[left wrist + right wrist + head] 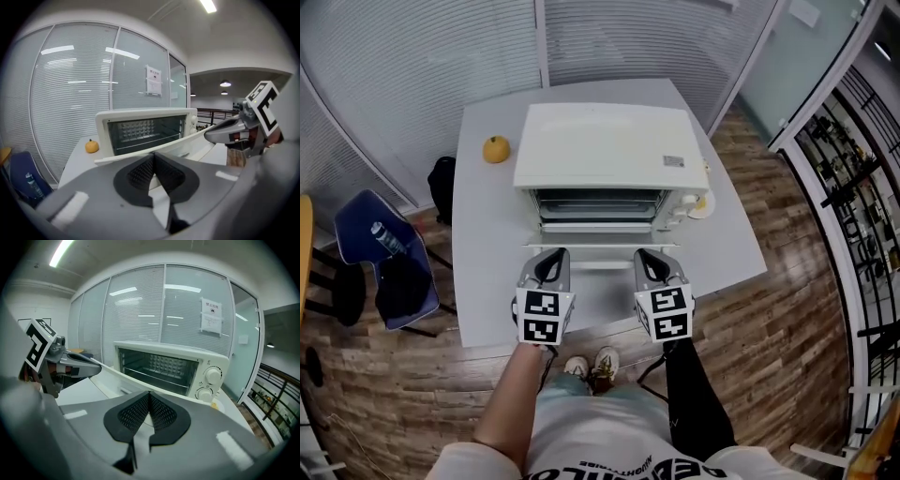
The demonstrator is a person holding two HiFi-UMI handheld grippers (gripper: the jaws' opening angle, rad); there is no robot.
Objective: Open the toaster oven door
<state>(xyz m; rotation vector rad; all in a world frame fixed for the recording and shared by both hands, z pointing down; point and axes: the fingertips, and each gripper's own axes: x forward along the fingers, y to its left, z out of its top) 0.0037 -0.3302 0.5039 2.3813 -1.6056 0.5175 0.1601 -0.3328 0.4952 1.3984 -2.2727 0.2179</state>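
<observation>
We see the white toaster oven [605, 150] at frame centre on the table [487, 281], its door [600, 246] lying open toward us, left gripper [554, 255] and right gripper [650, 255] at its front edge, perhaps touching it, both clenched on nothing, an orange fruit [496, 149] upper left.

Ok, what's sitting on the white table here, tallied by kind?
Toaster oven, door open: 1
Orange fruit: 1
Small plate beside the oven: 1
Total: 3
</observation>
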